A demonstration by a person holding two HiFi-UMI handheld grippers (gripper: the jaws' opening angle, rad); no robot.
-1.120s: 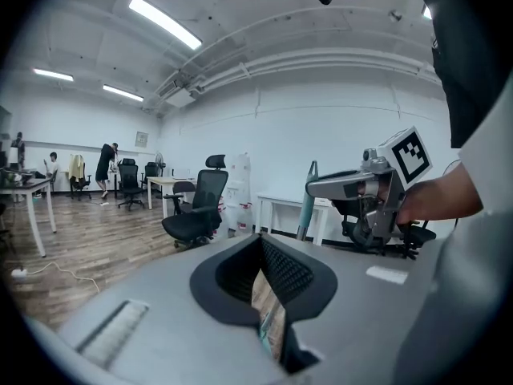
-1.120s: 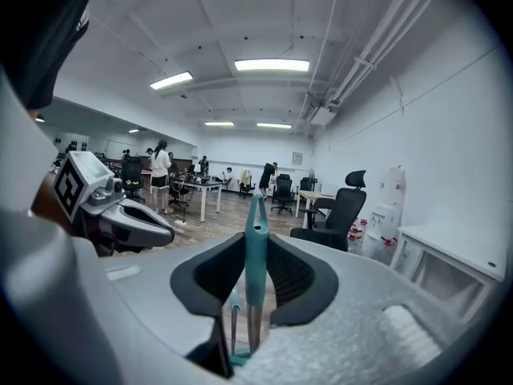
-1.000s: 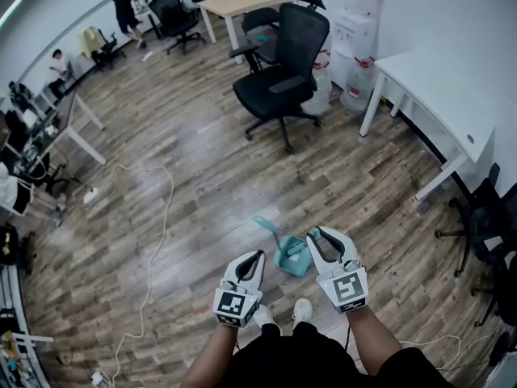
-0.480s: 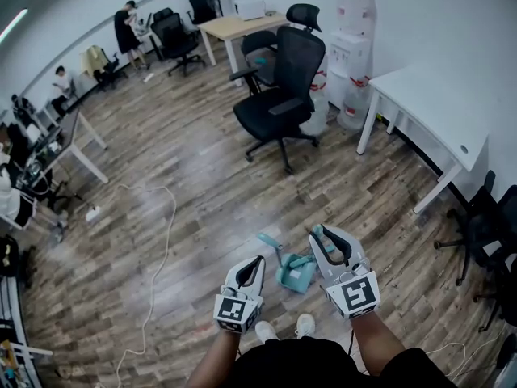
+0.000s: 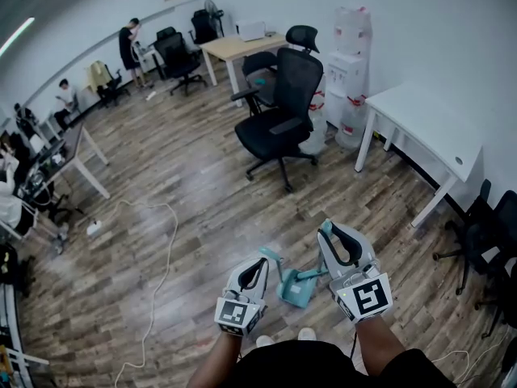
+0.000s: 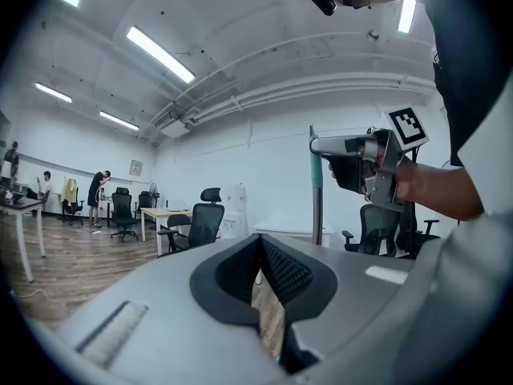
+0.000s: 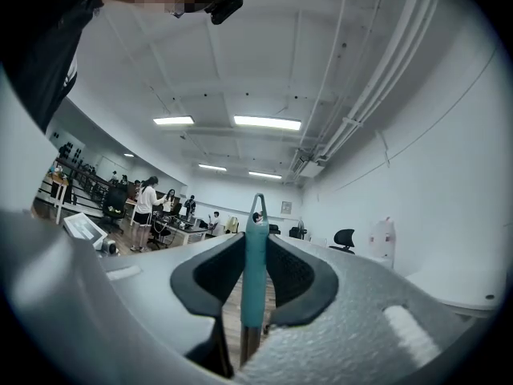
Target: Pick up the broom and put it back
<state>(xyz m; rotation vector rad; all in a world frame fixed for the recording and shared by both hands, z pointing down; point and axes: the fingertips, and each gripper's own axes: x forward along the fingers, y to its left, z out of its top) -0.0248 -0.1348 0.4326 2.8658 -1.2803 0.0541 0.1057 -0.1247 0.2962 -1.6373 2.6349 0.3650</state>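
The right gripper (image 5: 333, 233) is clamped on the teal grip of the broom (image 7: 255, 275). The grip stands upright between the pads, and its hanging loop projects above the jaw tips. From the jaws, the broom shaft runs down to the teal dustpan (image 5: 294, 288). In the head view, the right gripper is just right of the dustpan. The left gripper (image 5: 258, 262) is just left of the dustpan, jaws together, with nothing between them.
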